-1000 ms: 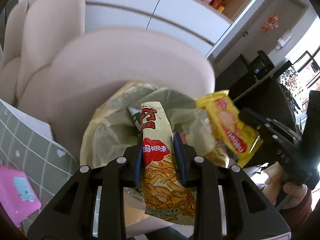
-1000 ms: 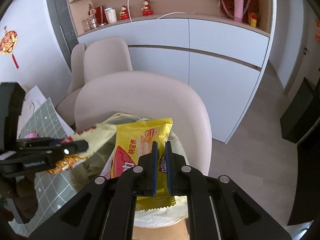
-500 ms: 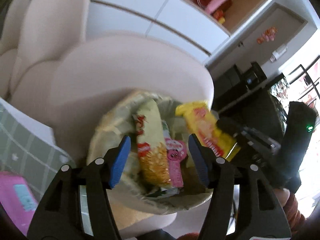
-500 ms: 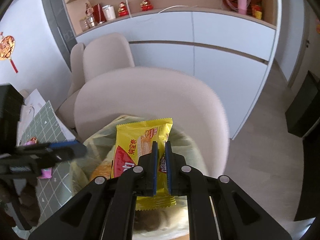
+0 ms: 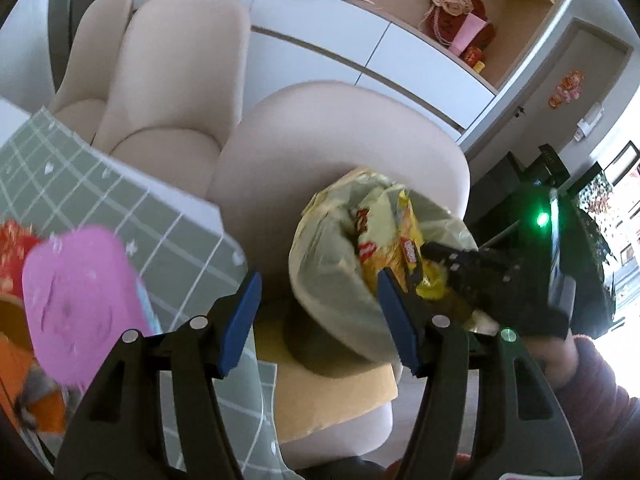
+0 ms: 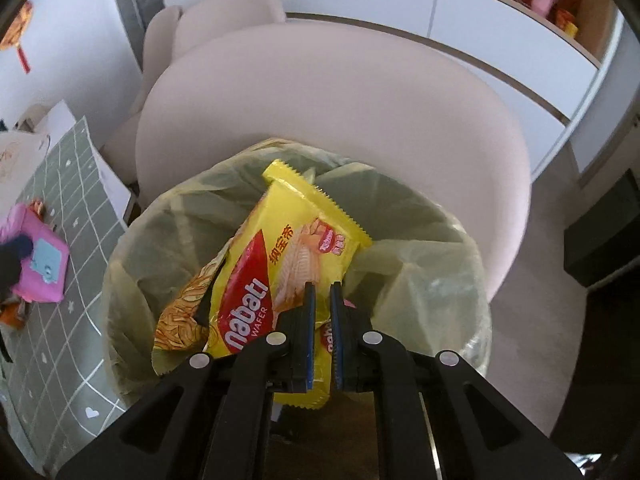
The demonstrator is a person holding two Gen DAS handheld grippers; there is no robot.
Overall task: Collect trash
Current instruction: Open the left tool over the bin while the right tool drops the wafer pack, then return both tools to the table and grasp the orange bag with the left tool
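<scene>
We find the right tongs clamped on a yellow wafer packet, which hangs inside the mouth of the bin bag, its upper end leaning toward the far rim. A noodle-snack wrapper already lies in the bag, touching the packet on its left. The left tongs stand apart with nothing between their blue pads, positioned just left of the bag. On the green gridded worktop to the left we note a pink packet, blurred. A beige chair stands behind the bag.
</scene>
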